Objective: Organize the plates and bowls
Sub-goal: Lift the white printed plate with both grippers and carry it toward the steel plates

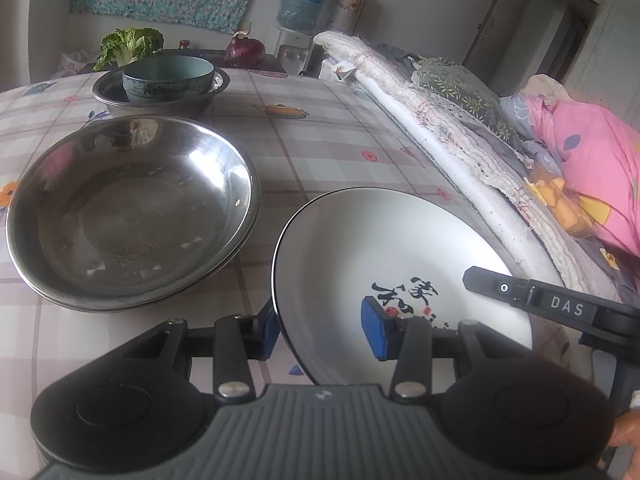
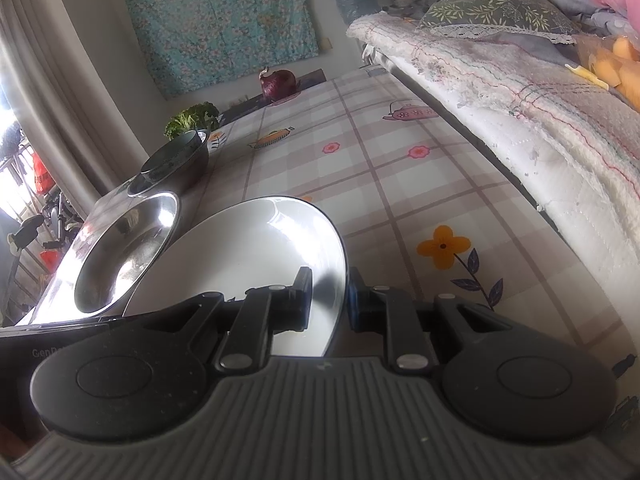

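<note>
Both tongs are seen at the white plate [image 1: 400,256]. The right tongs [image 2: 330,300] are clamped on its near right rim. The left tongs [image 1: 324,330] straddle its left rim, pads apart from it, not gripping. The plate sits tilted just right of the stacked steel bowls [image 1: 132,216] on the checked tablecloth [image 1: 320,140]; the move is judged leftward. A small blue bowl [image 1: 168,76] rests in a steel basin [image 1: 160,96] beyond.

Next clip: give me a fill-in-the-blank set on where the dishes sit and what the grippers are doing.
1. Both grippers straddle the rim of the white ____.
2. The blue ceramic bowl sits inside a ____ basin.
3. The red onion lies at the table's ____ end.
4. The right gripper holds the rim's ____ side in the left wrist view.

Missing words: plate; steel; far; right
</note>
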Available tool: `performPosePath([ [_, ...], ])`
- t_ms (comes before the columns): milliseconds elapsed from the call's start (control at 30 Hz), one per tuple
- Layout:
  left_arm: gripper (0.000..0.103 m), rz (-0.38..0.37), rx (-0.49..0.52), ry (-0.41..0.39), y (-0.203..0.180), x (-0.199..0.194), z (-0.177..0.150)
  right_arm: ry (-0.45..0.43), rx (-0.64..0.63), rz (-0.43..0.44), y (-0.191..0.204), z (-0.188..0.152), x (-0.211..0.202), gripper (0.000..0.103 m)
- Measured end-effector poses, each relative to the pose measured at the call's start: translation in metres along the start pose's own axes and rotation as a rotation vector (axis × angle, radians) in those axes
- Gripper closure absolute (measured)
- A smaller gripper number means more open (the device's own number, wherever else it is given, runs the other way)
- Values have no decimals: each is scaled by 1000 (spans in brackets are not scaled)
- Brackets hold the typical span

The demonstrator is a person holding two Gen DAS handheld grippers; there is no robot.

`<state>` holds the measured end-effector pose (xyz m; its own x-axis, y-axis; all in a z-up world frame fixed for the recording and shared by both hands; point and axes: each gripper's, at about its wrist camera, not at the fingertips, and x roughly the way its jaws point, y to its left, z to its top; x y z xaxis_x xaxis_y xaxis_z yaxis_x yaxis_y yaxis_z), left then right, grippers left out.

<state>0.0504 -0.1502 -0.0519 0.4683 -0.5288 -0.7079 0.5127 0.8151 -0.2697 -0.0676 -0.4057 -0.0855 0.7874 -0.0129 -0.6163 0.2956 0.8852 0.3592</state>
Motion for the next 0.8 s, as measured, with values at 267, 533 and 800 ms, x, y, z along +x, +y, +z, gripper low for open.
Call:
performPosePath([
  [267, 60, 0, -2, -3, 0, -3, -1, -4, -3, 0, 3, 0, -3, 85],
  [533, 60, 1, -4, -14, 1, -9, 0, -9, -7, 2, 5, 1, -6, 85],
  [800, 60, 3, -9, -21, 0, -11, 1, -11, -12, 3, 8, 2, -8, 85],
])
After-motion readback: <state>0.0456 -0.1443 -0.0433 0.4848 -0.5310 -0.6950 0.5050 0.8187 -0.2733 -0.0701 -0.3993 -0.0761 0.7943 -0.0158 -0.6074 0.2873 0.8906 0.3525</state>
